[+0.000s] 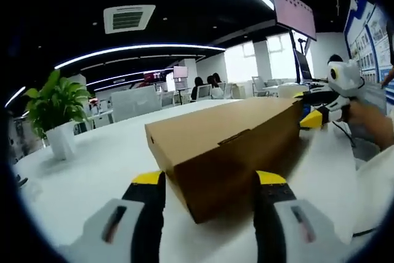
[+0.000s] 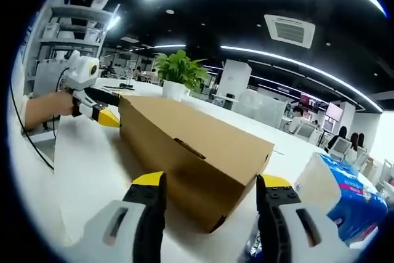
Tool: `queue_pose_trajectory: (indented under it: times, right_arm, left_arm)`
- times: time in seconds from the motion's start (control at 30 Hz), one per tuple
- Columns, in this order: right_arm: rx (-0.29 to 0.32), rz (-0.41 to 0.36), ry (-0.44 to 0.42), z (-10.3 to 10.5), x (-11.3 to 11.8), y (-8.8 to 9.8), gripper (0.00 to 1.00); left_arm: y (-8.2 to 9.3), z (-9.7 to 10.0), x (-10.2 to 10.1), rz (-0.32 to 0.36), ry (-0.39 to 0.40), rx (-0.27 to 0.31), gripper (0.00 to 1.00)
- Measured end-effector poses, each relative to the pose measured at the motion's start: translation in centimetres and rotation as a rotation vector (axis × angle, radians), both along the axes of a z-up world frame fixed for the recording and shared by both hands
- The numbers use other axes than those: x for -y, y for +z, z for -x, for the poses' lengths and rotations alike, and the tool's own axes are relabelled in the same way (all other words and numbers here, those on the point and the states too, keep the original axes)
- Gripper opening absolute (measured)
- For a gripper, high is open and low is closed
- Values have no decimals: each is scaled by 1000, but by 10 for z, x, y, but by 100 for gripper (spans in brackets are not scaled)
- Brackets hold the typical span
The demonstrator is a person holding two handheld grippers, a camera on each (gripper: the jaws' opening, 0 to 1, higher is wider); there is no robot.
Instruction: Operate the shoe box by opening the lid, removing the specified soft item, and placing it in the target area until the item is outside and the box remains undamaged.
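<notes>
A closed brown cardboard shoe box (image 1: 231, 146) lies on the white table (image 1: 92, 170), its lid tab tucked in at the front. My left gripper (image 1: 209, 183) is open, and its yellow-tipped jaws straddle the box's near corner. The right gripper (image 1: 315, 119), held by a hand, sits at the box's far right end. In the right gripper view the box (image 2: 191, 146) runs away to the left. My right gripper (image 2: 209, 184) is open around its near corner, and the left gripper (image 2: 104, 115) is at the far end. The box's contents are hidden.
A potted green plant (image 1: 55, 112) stands on the table at the left, also seen behind the box (image 2: 178, 69). A blue and white soft package (image 2: 338, 195) lies to the right of the box. A person's hand (image 2: 46, 108) holds the left gripper. Office desks and seated people fill the background.
</notes>
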State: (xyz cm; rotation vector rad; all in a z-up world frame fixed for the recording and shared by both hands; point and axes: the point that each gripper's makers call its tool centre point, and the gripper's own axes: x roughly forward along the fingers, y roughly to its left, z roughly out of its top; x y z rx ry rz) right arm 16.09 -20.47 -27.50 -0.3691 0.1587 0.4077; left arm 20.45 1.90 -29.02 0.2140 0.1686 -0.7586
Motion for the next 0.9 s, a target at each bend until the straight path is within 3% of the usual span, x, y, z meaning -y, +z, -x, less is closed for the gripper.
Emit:
queue_pose_trajectory:
  times: [0.1, 0.27, 0.4, 0.5, 0.63, 0.73, 0.8, 0.9]
  right_arm:
    - [9, 15, 0, -1, 1, 0, 56]
    - [-9, 22, 4, -1, 1, 1, 56]
    - [-17, 25, 22, 2, 0, 1, 57]
    - [-32, -18, 51, 3, 2, 5, 56]
    - [-18, -30, 45, 3, 2, 7, 53]
    - [-36, -24, 35, -2, 2, 4, 55]
    - [-54, -19, 34, 0, 1, 5, 56]
    - [-94, -75, 53, 1, -1, 5, 61]
  left_arm:
    - [3, -5, -5, -41, 30, 56, 58]
    - [0, -7, -5, -11, 22, -5, 54]
    - [0, -9, -5, -21, 31, 10, 50]
    - [2, -7, -4, -35, 33, 22, 52]
    - [2, -8, -3, -5, 24, 11, 52]
    - [1, -8, -4, -61, 24, 34, 50]
    - [2, -7, -3, -48, 21, 34, 51]
    - [5, -3, -1, 59, 5, -21, 60]
